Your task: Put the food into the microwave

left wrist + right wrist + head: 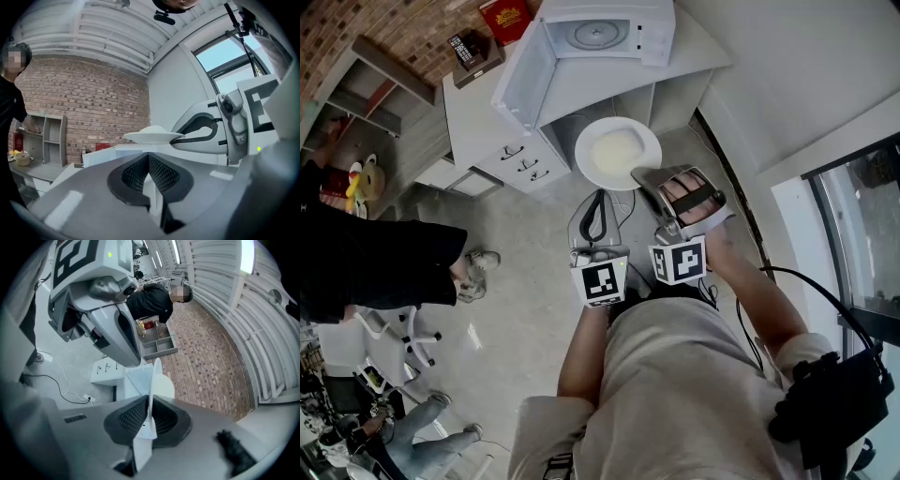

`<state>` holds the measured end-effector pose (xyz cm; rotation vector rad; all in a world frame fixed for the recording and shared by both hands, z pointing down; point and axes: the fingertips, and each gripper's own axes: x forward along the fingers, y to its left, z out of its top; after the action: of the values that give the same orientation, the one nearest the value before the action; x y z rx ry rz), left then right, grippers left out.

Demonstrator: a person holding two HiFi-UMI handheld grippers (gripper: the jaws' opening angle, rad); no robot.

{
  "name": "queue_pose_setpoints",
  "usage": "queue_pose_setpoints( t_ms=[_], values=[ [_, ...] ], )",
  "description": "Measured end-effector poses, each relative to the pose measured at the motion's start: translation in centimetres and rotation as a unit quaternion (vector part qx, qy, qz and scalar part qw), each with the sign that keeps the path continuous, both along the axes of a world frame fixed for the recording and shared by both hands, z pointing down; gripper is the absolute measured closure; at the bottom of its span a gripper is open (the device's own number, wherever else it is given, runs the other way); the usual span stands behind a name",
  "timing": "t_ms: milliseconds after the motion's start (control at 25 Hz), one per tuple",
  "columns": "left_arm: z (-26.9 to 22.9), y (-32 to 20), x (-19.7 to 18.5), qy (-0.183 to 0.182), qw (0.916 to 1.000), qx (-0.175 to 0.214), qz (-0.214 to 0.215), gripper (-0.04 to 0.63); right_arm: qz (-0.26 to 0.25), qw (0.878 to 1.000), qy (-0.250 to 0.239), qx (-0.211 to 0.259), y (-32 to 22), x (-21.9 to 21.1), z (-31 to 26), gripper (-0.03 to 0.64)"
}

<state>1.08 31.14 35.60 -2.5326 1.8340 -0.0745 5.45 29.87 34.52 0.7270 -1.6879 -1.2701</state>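
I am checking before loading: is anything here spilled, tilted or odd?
Nothing stands out. The right gripper holds the round white plate of pale food level by its rim, and the white microwave has its door open.

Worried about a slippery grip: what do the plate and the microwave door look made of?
The plate looks like glazed white ceramic, smooth and evenly bright, though melamine is possible. The microwave door shows a white plastic frame round a pale pane, perhaps glass.
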Motion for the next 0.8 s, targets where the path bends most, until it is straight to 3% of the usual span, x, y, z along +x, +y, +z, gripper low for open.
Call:
queue_pose_setpoints(
  t_ms=[320,520,800],
  values=[
    [-0.01,-0.14,-0.03,-0.012,0.9997,0.019,0.008,0.588,-0.001,1.0,-0.005,0.002,-0.03,-0.13,-0.19,0.591],
    [0.24,-0.15,-0.29,0.003,1.0,-0.002,0.0,0.588,-0.004,1.0,-0.009,0.003,-0.06,-0.26,-0.17,0.591],
    [0.49,0.03,-0.71,-0.002,1.0,0.007,0.004,0.589,-0.002,1.0,-0.002,0.0,0.08,-0.6,0.26,0.591]
  ],
)
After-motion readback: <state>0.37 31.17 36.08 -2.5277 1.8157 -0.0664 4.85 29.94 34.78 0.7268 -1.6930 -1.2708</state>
